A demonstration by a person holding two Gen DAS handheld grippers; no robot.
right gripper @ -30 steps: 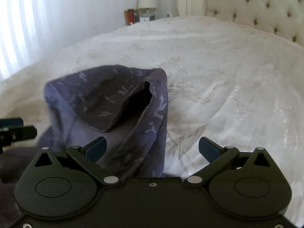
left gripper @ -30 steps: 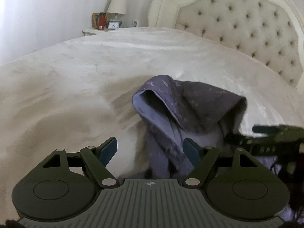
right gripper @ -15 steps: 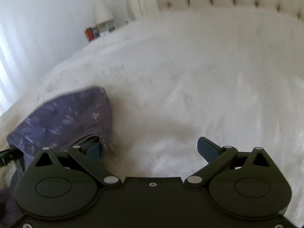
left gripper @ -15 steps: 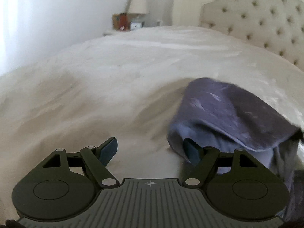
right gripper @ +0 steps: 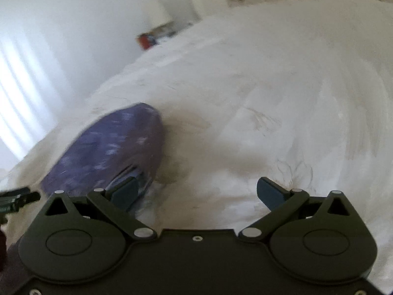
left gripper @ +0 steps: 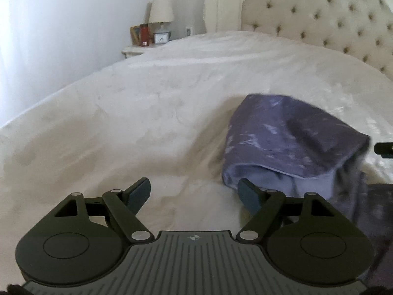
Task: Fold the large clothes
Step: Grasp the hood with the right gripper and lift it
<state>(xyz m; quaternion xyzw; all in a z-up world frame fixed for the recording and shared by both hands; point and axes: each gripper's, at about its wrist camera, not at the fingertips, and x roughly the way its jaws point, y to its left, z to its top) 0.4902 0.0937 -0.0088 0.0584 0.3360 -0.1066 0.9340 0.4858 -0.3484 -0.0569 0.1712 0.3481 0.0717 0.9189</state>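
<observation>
A purple patterned garment (left gripper: 289, 145) lies bunched on the white bed, right of centre in the left wrist view. It also shows blurred at the left of the right wrist view (right gripper: 110, 147). My left gripper (left gripper: 194, 194) is open and empty, and its right finger (left gripper: 248, 195) is at the garment's near-left edge. My right gripper (right gripper: 196, 193) is open and empty, and its left finger (right gripper: 124, 193) is at the garment's near edge. A dark tip of the other gripper pokes in at the right edge of the left view (left gripper: 384, 148) and at the left edge of the right view (right gripper: 17, 198).
The white bedspread (left gripper: 147, 113) stretches far ahead and to the left. A tufted cream headboard (left gripper: 319, 22) stands at the back right. A nightstand (left gripper: 133, 50) with a lamp (left gripper: 161, 12), a clock and small items sits at the back left by the wall.
Both grippers have swung apart, each away from the other. The garment has slid from the centre of each view to its side, and the right view now blurs with motion.
</observation>
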